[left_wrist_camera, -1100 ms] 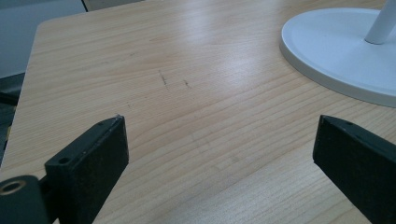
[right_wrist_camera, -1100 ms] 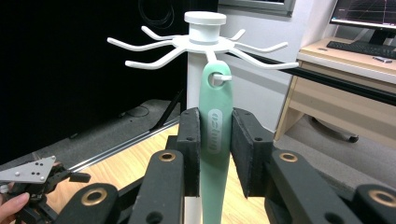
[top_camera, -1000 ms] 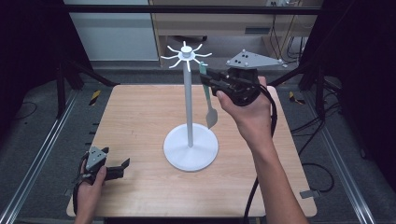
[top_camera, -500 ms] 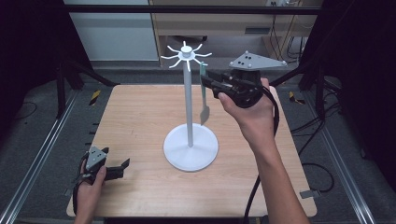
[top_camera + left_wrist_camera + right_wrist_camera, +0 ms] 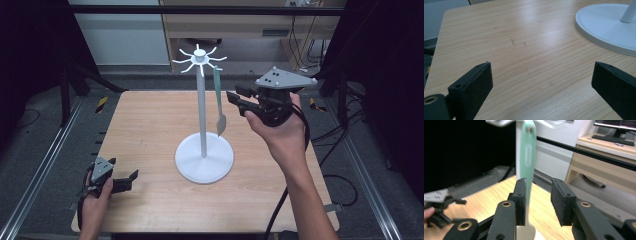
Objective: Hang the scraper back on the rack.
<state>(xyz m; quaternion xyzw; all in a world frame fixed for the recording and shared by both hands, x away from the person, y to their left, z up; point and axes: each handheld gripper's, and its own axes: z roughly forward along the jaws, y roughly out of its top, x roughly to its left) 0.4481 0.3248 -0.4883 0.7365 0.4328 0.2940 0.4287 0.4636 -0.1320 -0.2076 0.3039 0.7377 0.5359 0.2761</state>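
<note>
A white stand [image 5: 201,110] with hook arms at its top rises from a round base [image 5: 204,157] in the middle of the wooden table [image 5: 150,125]. A green-handled utensil [image 5: 218,95] hangs from one arm on the right side. My right gripper [image 5: 235,95] is held in the air just right of it. Its jaws have just been opening and stand apart. In the right gripper view the handle [image 5: 527,157] hangs just past my right gripper [image 5: 537,182], untouched by the pads. My left gripper [image 5: 122,176] rests open on the table's front left corner, with bare wood showing ahead of my left gripper [image 5: 541,67].
The stand's base [image 5: 609,27] lies to the far right in the left gripper view. Metal rails [image 5: 45,165] run along both sides of the table. A wooden desk [image 5: 230,25] and cables sit behind it, and a cable [image 5: 280,200] trails from my right gripper.
My right gripper has let go of the utensil's handle and drawn back to the right and slightly down. The utensil now hangs free from the stand. The left gripper has not moved.
</note>
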